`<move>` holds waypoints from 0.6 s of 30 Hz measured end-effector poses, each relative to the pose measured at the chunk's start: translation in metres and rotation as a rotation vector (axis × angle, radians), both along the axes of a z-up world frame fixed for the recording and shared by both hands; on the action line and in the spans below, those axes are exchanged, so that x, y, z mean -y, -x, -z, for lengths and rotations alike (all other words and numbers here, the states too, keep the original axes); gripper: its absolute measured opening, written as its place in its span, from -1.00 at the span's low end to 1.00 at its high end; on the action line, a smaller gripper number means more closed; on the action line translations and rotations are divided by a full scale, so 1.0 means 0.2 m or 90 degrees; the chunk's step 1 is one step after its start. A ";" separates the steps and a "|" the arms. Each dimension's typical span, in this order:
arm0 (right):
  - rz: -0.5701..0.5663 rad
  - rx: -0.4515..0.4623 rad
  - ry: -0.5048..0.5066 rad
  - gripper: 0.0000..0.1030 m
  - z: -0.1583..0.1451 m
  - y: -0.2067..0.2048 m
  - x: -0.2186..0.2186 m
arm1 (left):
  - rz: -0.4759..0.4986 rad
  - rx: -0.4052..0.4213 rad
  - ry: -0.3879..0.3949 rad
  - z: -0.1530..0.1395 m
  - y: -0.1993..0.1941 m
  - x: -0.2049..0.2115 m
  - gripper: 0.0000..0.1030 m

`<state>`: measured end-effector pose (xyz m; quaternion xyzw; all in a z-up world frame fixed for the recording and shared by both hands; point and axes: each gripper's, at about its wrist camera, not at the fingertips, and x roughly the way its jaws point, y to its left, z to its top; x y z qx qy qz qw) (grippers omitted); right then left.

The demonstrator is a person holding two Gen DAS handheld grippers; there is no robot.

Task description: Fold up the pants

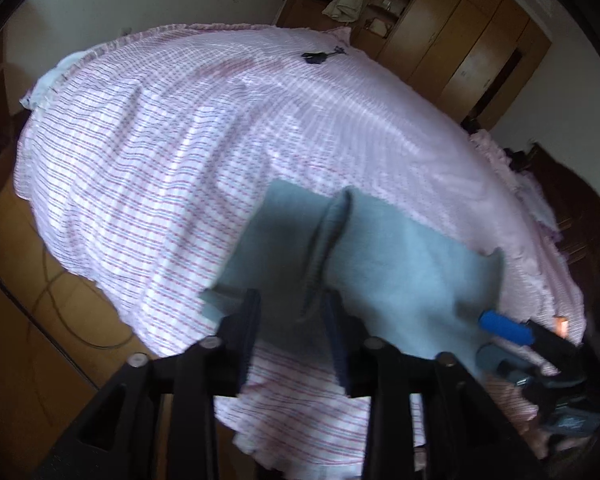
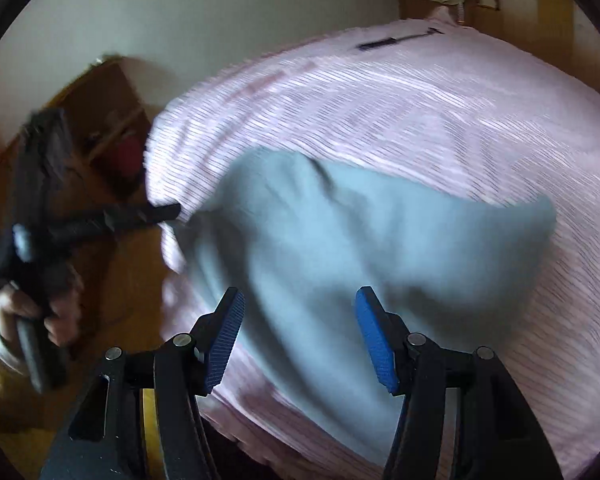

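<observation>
Light blue-grey pants (image 1: 384,264) lie folded near the bed's front edge, with a raised crease down the middle. My left gripper (image 1: 294,320) stands open over their near edge, the cloth lying between its fingers without being pinched. In the right wrist view the left gripper (image 2: 168,212) reaches the left edge of the pants (image 2: 340,240), held by a hand (image 2: 12,316). My right gripper (image 2: 300,320) is open just above the pants, its blue pads (image 2: 374,340) wide apart with nothing gripped. Seen from the left wrist, the right gripper (image 1: 508,340) sits at the pants' right corner.
A pink striped sheet (image 1: 172,152) covers the bed and hangs over its front edge. A small dark object (image 1: 320,57) lies at the far side. Wooden wardrobes (image 1: 460,40) stand behind, and wooden floor with a cable (image 1: 48,300) runs left of the bed.
</observation>
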<state>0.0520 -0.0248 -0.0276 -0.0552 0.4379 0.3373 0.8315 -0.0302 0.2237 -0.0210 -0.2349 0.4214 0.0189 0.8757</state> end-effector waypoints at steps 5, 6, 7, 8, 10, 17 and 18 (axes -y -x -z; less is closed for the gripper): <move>0.037 -0.034 0.015 0.00 0.11 -0.02 0.09 | 0.013 -0.002 0.047 -0.01 -0.04 0.07 0.01; 0.039 -0.038 0.016 0.00 0.13 -0.02 0.09 | 0.016 -0.006 0.047 0.00 -0.05 0.08 0.02; 0.038 -0.042 0.016 0.00 0.13 -0.03 0.10 | 0.020 -0.012 0.045 0.00 -0.06 0.10 0.02; 0.037 -0.045 0.015 0.00 0.14 -0.04 0.10 | 0.026 -0.022 0.041 0.02 -0.08 0.13 0.02; 0.031 -0.045 0.013 0.00 0.12 -0.05 0.10 | 0.027 -0.036 0.030 0.04 -0.10 0.16 0.02; -0.048 0.003 0.048 0.00 0.00 -0.24 -0.06 | 0.012 -0.054 -0.032 0.10 -0.11 0.21 0.02; -0.063 0.006 0.051 0.00 -0.01 -0.28 -0.10 | 0.011 -0.055 -0.034 0.11 -0.11 0.22 0.02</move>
